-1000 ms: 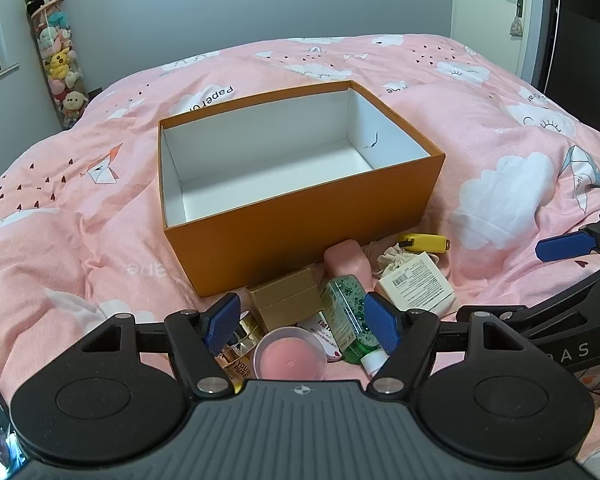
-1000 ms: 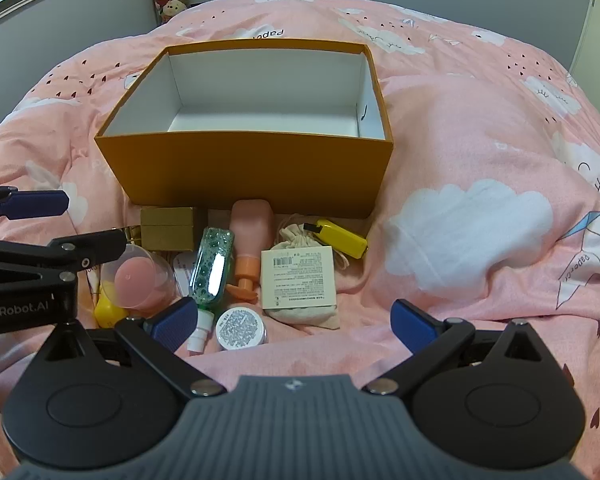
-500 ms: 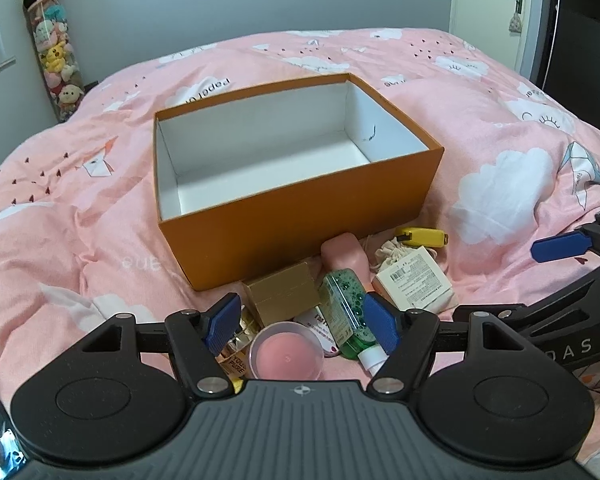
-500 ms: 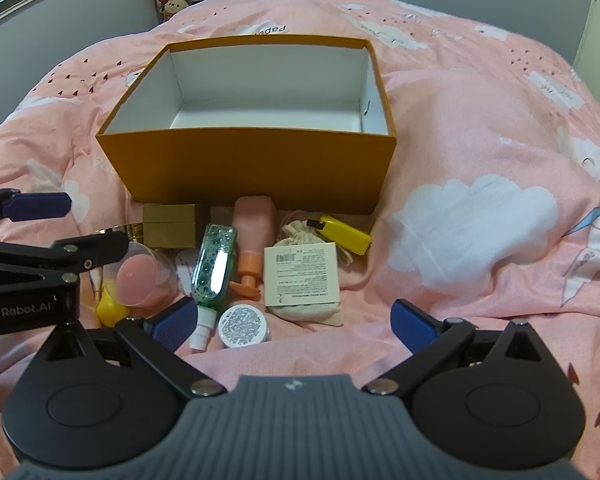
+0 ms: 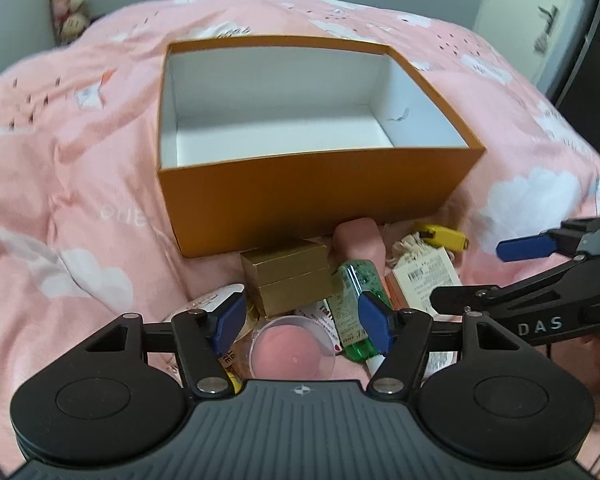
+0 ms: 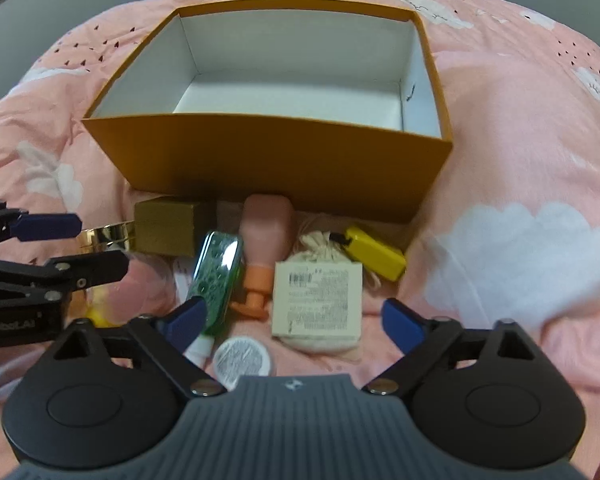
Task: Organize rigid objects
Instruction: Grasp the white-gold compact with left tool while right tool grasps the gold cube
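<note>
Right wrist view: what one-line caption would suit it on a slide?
Open right gripper hovers over small items, including a labelled white box, in front of an empty orange box on a pink bedspread.

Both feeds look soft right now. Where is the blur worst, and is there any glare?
Left wrist: the quilt edges smear and the box stays fairly sharp. Right wrist: blur all over, label print on the pouch unreadable, glare on the green bottle.

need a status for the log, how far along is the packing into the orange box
Nothing looks done: the orange box shows only bare white floor inside. Nothing is in hand either; the left gripper and right gripper are both open over the pile. Left to pack: gold box, green bottle, pink bottle, yellow item, labelled pouch, round tin.
</note>
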`<state>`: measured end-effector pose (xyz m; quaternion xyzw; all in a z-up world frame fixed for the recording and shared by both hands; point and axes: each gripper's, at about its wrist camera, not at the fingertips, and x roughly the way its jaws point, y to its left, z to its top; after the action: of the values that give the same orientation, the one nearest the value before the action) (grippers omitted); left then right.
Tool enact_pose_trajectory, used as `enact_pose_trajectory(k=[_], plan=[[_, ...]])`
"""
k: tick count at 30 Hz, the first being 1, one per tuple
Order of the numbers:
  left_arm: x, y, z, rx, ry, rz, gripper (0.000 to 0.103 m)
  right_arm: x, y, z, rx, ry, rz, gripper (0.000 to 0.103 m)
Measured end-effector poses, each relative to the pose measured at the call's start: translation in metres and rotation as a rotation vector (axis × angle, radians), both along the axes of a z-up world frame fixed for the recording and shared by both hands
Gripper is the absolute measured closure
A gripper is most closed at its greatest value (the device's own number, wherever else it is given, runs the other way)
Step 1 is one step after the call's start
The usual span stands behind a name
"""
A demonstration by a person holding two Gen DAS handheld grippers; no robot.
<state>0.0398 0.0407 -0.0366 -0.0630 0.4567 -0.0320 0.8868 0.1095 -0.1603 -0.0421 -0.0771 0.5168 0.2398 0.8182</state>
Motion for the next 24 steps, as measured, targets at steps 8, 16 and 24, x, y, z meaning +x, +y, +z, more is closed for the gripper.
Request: enact_pose_trajectory(k=[8, 16, 24], plan=[[0.009, 0.030, -0.007, -0.103, 0.010, 0.077, 0.027, 0.027, 0.022, -0.007, 0.035, 0.045, 0.024, 0.029], [0.013, 0.052, -0.019, -0.182, 0.057, 0.131, 0.029, 0.032, 0.048, -0.010, 0.066, 0.059, 0.047, 0.031], [0.006, 0.046, -0.017, -0.206, 0.076, 0.067, 0.029, 0.033, 0.055, -0.020, 0.084, 0.122, 0.052, 0.047]])
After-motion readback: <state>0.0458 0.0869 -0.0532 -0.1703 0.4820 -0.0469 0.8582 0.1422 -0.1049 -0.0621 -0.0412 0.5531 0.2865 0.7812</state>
